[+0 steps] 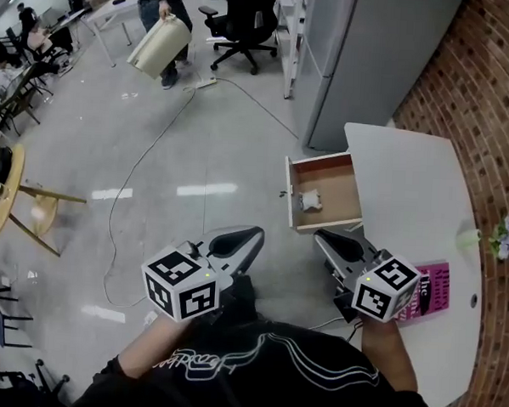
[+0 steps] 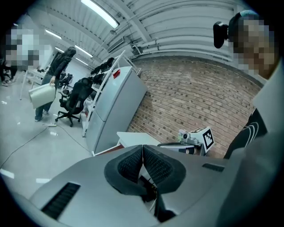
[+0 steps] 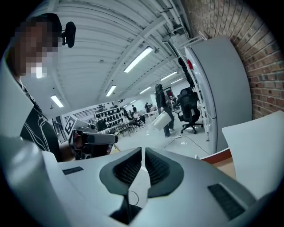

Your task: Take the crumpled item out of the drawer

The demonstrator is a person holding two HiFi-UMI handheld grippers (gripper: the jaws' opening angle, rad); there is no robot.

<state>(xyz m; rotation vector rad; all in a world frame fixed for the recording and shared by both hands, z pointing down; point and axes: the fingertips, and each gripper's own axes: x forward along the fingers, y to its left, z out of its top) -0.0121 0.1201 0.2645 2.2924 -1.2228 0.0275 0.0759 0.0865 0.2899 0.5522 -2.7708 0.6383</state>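
Two grippers in view, both empty; left gripper [image 1: 249, 236] has its pads pressed together with nothing between them; right gripper [image 1: 324, 237] likewise, pads closed on air.

Progress: drawer [image 1: 339, 184] is already pulled out of the table [image 1: 409, 181]; wad [image 1: 310, 200], white and crumpled, lies on the drawer floor toward 8 o'clock, close to the front panel; nothing touches it. Right gripper's tips sit just beyond the drawer's near wall, at 6 o'clock from the wad; left gripper is at 8 o'clock from the drawer, apart from it.

Judgement: opening step done; removal not begun. Left to do: spread one pair of jaws, come down over the wad from 6 o'clock, pinch it, lift it clear of the walls. Right gripper looks the better placed.

Writing: pink book [image 1: 431, 288] on the table at 3 o'clock from the right gripper carries dark and white print; part of it is covered by that gripper's cube, the rest too small to read. Cubes show only black-and-white square markers. Red mark on the cabinet [image 2: 116, 73] in the left gripper view: not legible.
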